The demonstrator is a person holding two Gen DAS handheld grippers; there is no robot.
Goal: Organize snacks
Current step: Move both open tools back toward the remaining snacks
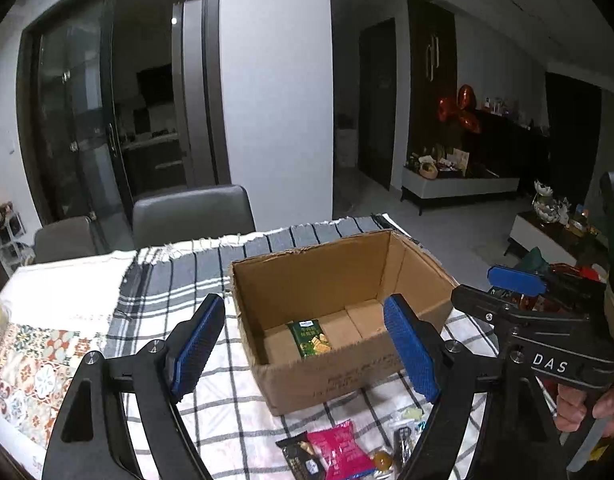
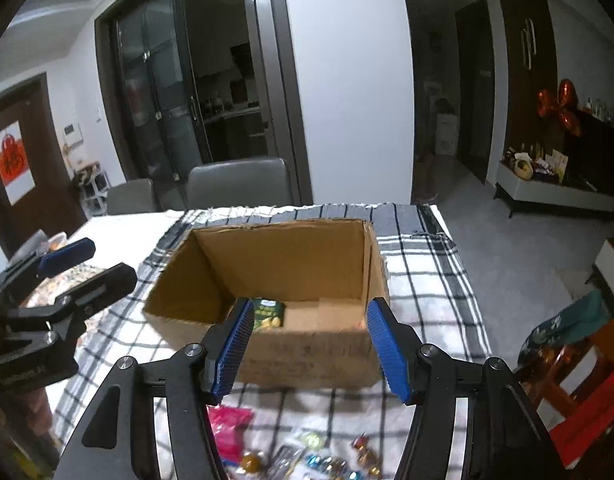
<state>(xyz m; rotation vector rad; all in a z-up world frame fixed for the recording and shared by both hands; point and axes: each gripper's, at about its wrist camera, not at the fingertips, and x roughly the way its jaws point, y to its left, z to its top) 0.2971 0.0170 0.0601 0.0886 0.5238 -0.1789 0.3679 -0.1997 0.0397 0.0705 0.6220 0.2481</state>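
An open cardboard box [image 1: 347,372] [image 2: 307,354] stands on a checked cloth. A green snack packet [image 1: 310,338] [image 2: 269,312] lies inside on its floor. Loose snacks lie in front of the box: a pink packet [image 1: 341,450] [image 2: 227,426], a dark packet [image 1: 301,458], and small wrapped sweets [image 2: 327,462]. My left gripper [image 1: 307,346] is open and empty, held above the near side of the box. My right gripper [image 2: 309,346] is open and empty, above the box's front wall. The right gripper also shows at the right of the left wrist view [image 1: 503,292].
Two grey chairs [image 1: 193,214] [image 2: 237,184] stand behind the table. A patterned mat [image 1: 31,364] lies on the left of the table. The table's right edge drops to the floor [image 2: 507,260]. A low table with clutter [image 1: 547,228] is at far right.
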